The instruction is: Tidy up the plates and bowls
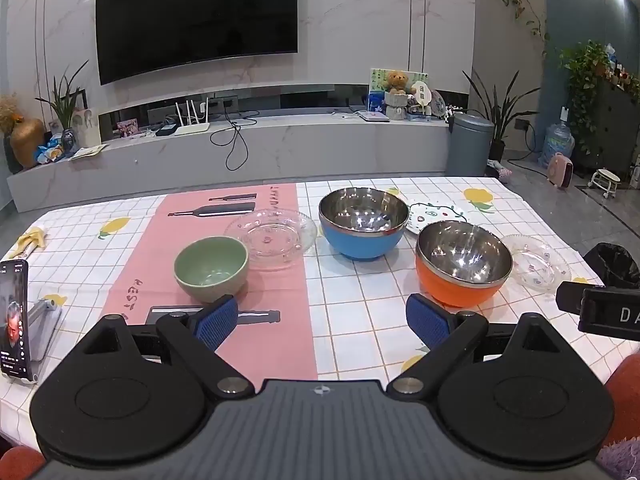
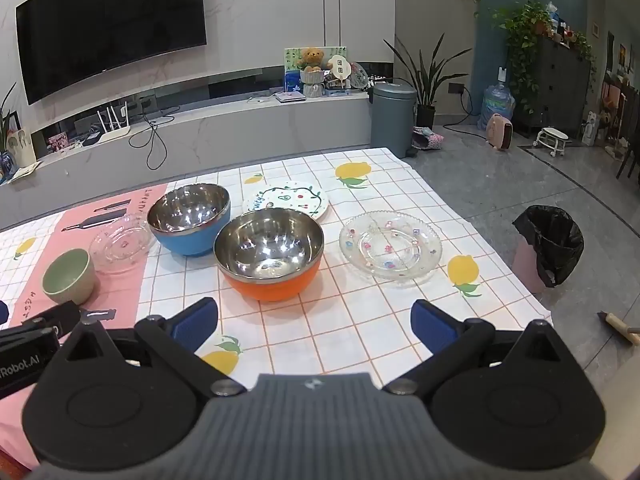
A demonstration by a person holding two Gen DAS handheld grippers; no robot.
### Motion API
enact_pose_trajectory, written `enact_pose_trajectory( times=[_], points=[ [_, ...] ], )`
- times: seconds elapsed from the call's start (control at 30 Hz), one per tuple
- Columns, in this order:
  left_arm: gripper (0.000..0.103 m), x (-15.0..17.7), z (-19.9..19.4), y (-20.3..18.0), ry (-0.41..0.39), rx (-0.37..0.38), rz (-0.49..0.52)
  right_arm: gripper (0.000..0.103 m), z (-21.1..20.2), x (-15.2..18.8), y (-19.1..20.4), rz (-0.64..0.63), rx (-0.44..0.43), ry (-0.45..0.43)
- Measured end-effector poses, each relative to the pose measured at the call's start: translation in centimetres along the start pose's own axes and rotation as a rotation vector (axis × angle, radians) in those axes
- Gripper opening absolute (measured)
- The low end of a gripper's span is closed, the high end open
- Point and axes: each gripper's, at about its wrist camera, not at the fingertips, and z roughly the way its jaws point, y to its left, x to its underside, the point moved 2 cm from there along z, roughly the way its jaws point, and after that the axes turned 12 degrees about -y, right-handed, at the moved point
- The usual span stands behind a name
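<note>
The left gripper (image 1: pixel 326 318) hangs over the near part of the worktop (image 1: pixel 360 320), its blue pads spread wide with nothing between them. Just ahead of its left pad sits the green bowl (image 1: pixel 211 268) on the pink mat (image 1: pixel 224 280); behind that bowl, touching or nearly so, lies a clear plate (image 1: pixel 271 237). Further right stands the blue bowl (image 1: pixel 363 224), steel-lined and upright, with the painted plate (image 1: pixel 436 212) partly hidden behind it. The orange bowl (image 1: pixel 463 262) stands just beyond the right pad, and a second clear plate (image 1: pixel 536 262) lies beside it near the right edge. A phone (image 1: pixel 14 320) leans on a stand at the far left edge

The right gripper (image 2: pixel 314 326) is likewise wide apart and holds nothing. From its view the green bowl (image 2: pixel 69 277) is far left, then the clear plate (image 2: pixel 122 244), blue bowl (image 2: pixel 190 220) and orange bowl (image 2: pixel 269 258), which sits straight ahead of the left pad. The painted plate (image 2: pixel 294 200) lies behind the orange bowl, the flowered clear plate (image 2: pixel 390 245) ahead of the right pad, well apart from the bowls

Bare cloth lies between each gripper and the dishes. The worktop's right edge drops to the floor, where a bin (image 2: pixel 550 248) stands close by
</note>
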Motion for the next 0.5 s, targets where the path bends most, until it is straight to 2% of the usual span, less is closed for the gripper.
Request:
enact_pose_trajectory(
  times=[0.5],
  points=[
    [0.103, 0.42, -0.11, 0.17, -0.012, 0.009, -0.016, 0.1, 0.05, 0.22, -0.09, 0.016, -0.006, 0.01]
  ],
)
